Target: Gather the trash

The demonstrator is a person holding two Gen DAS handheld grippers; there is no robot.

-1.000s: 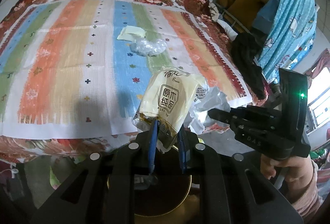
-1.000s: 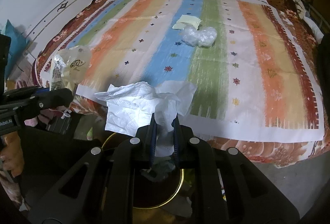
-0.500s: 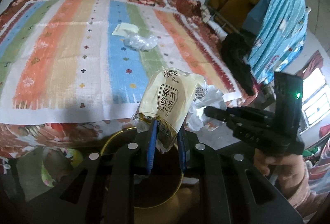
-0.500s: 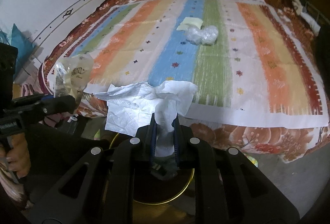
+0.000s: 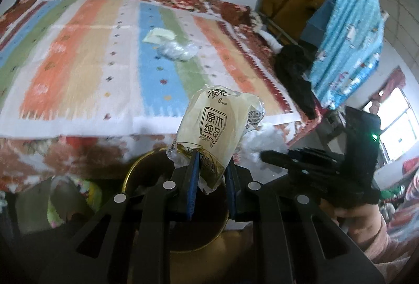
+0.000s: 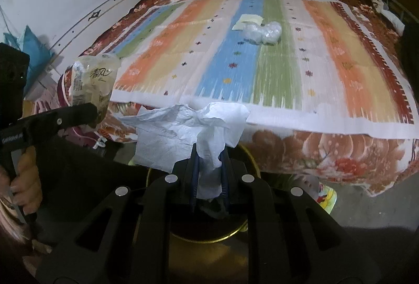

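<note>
I'm holding both jaws clamped, left gripper (image 5: 210,174) on the tissue-pack wrapper (image 5: 214,127), right gripper (image 6: 209,168) on the white tissue (image 6: 193,127), directly above the gold-rimmed bin (image 6: 243,229).

Black tongs (image 5: 210,174), blue pads (image 6: 195,174), silver screws, pink sleeve

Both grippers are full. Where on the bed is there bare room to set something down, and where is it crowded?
Bare: the striped sheet along its near edge and its orange stripes on both sides. Crowded: mid-bed, where the yellow wrapper touches the crumpled clear plastic, and over the gold-rimmed bin, where the white tissue and tissue packet hang.
</note>
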